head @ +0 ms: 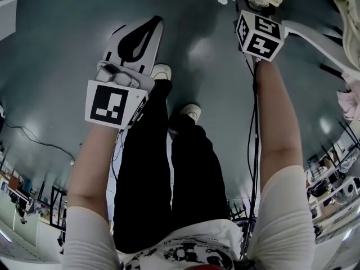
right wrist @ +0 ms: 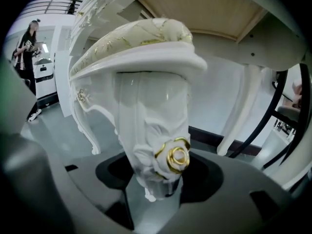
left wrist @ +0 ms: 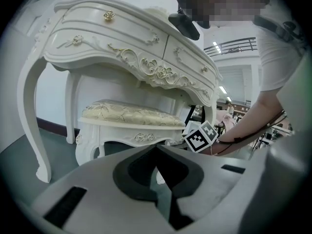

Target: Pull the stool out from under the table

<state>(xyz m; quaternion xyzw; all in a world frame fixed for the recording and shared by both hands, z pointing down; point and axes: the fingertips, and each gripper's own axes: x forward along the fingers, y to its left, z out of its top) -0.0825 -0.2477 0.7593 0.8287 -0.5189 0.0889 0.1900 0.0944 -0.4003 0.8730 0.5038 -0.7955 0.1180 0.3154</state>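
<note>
Stool tucked under the table, at centre left of the left gripper view, its seat's long axis running left to right beneath the drawer front. Right gripper is spread wide, with the stool's corner leg standing upright between its jaws at frame centre. The pads are not seen to bite, so the leg is judged bracketed, not clamped. Left gripper is clenched on nothing, tips meeting, well apart from the stool. The right gripper is the nearer. The stool lies straight ahead of it, so the pull would run back toward the person. Only the left gripper view shows the whole stool, with the right gripper's cube at its right end. Only the head view shows the floor around the person's feet.
</note>
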